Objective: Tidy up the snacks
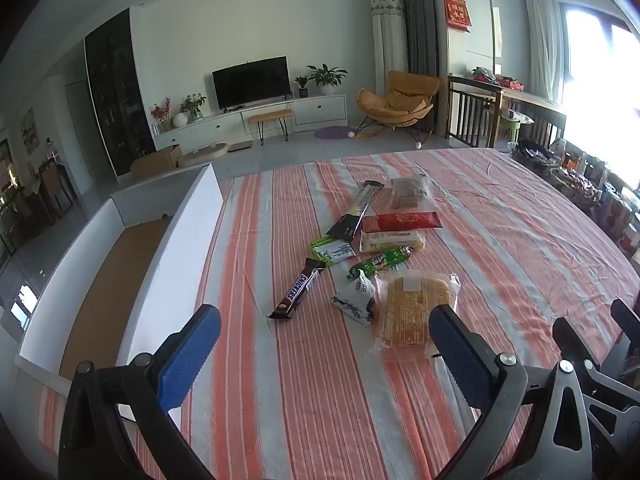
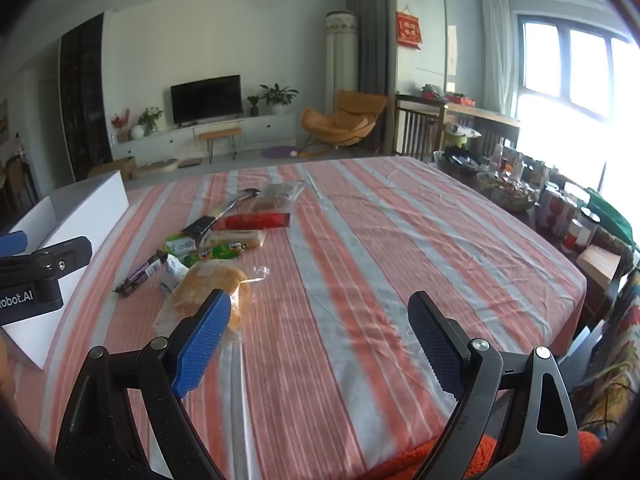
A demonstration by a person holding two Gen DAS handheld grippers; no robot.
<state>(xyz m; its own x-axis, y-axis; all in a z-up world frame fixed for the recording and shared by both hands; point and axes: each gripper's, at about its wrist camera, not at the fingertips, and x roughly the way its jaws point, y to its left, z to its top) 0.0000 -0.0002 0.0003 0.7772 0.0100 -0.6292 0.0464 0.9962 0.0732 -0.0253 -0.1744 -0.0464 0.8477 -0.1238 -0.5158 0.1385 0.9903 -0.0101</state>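
Observation:
Several wrapped snacks lie in a loose pile on the striped tablecloth [image 1: 304,392]. Nearest is a yellow cake in a clear bag [image 1: 414,308] [image 2: 212,280], with a Snickers bar [image 1: 300,292] [image 2: 142,272] and a small white packet [image 1: 356,300] to its left. Behind them lie green packets [image 1: 332,250], a red packet [image 1: 400,222] [image 2: 256,221] and a long dark bar [image 1: 356,210]. My left gripper [image 1: 324,330] hovers open just short of the Snickers bar and the cake. My right gripper [image 2: 320,316] is open over bare cloth, right of the cake. Neither holds anything.
An open white cardboard box [image 1: 160,264] [image 2: 86,204] with a brown bottom stands at the table's left edge. Baskets, jars and cans [image 2: 516,192] crowd the right side by the window. The right gripper's body [image 1: 592,364] shows at the lower right of the left wrist view.

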